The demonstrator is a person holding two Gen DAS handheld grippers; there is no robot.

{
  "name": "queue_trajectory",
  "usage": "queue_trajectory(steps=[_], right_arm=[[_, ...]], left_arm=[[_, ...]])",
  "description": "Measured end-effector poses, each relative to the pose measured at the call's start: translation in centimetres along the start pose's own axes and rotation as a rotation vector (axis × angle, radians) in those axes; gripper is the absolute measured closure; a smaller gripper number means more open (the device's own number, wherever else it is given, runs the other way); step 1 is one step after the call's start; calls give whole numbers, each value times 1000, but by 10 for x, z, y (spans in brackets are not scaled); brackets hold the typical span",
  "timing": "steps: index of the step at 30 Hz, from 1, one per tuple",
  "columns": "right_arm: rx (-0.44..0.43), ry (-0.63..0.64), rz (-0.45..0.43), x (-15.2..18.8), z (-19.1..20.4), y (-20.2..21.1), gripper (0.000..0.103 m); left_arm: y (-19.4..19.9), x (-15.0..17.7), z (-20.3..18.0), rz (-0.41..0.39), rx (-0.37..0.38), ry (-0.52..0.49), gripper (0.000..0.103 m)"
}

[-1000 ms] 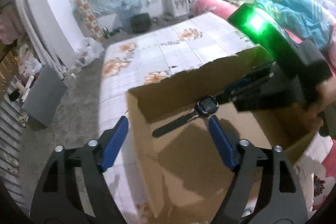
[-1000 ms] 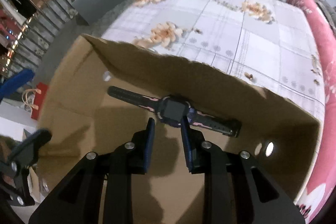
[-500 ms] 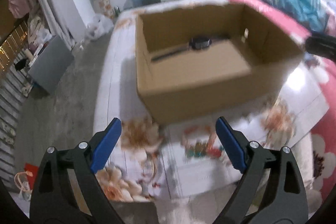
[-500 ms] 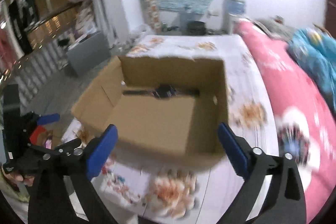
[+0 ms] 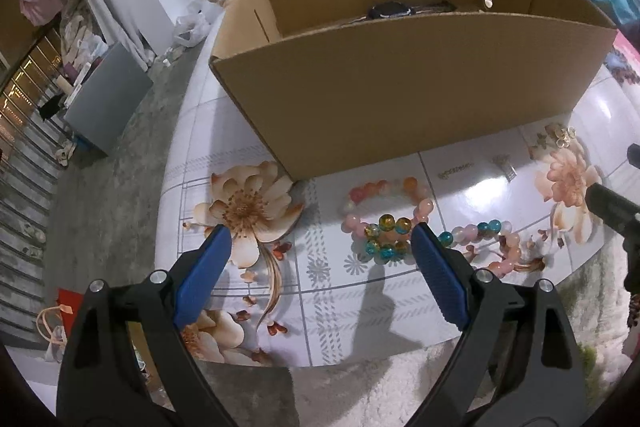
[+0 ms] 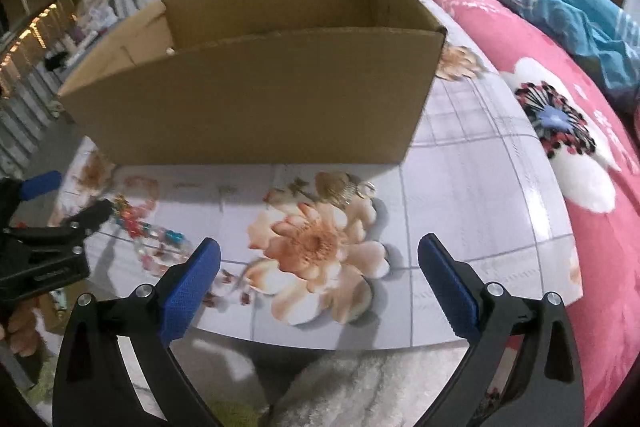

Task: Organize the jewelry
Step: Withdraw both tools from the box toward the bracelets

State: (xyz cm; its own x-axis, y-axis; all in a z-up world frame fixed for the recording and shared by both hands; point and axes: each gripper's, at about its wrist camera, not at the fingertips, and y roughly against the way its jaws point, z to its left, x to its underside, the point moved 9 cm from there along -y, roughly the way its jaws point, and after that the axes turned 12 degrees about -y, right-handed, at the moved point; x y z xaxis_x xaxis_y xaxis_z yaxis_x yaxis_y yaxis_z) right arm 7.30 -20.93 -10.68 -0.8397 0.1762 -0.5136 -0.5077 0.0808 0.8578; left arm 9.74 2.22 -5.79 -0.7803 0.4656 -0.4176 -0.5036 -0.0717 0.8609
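Observation:
A black watch [image 5: 390, 10] lies inside the open cardboard box [image 5: 400, 79] on the flower-patterned table. In front of the box lie a pink beaded bracelet [image 5: 384, 215] and a second beaded bracelet [image 5: 492, 239]. My left gripper [image 5: 320, 239] hangs open above the table's near edge, its right finger just beside the pink bracelet and nothing between its jaws. My right gripper [image 6: 320, 245] is open and empty over a printed flower, in front of the box [image 6: 256, 83]. The left gripper [image 6: 68, 197] shows at the left edge there, over the beads [image 6: 148, 227].
Small gold pieces [image 5: 558, 137] and short chain bits [image 5: 456, 170] lie near the box's right corner; the gold pieces [image 6: 348, 189] also show in the right wrist view. A pink flowered bed [image 6: 580, 147] runs along the right. A grey cabinet [image 5: 104, 99] stands on the floor at left.
Both grippers have drawn back out of the box to the table's near edge. The right gripper let go of the watch and opened wide; the watch stays in the box.

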Motion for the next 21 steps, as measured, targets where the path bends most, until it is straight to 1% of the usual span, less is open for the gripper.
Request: queue_trajectory(steps=[3, 6, 9, 10, 11, 12, 13, 15, 16, 19, 21], right_arm=[[39, 13, -24, -1, -5, 0, 7], [88, 54, -85, -9, -7, 7, 7], [146, 99, -197, -20, -8, 23, 7], [164, 112, -269, -25, -8, 33, 7], [161, 123, -329, -28, -6, 43, 7], [148, 131, -365, -29, -4, 49, 7], [107, 147, -405, -29, -1, 55, 7], [14, 179, -413, -22, 7, 56, 7], [-29, 194, -388, -16, 12, 52, 7], [-64, 203, -313, -2, 17, 40, 7], [-103, 206, -284, 9, 26, 37, 7]], left_arm=[[-4, 0, -2, 7, -1, 8, 16], [-7, 1, -1, 13, -10, 15, 16], [-14, 3, 4, 19, -8, 23, 16], [-15, 4, 5, 15, -3, 28, 16], [-16, 6, 6, 8, 0, 33, 16], [-16, 7, 8, -4, 4, 38, 16], [-16, 10, 11, -19, 11, 43, 16], [-14, 14, 17, -51, 21, 50, 16], [-13, 19, 17, -60, 26, 51, 16], [-17, 29, 20, -67, 48, 57, 16], [-19, 35, 21, -70, 62, 62, 16]])
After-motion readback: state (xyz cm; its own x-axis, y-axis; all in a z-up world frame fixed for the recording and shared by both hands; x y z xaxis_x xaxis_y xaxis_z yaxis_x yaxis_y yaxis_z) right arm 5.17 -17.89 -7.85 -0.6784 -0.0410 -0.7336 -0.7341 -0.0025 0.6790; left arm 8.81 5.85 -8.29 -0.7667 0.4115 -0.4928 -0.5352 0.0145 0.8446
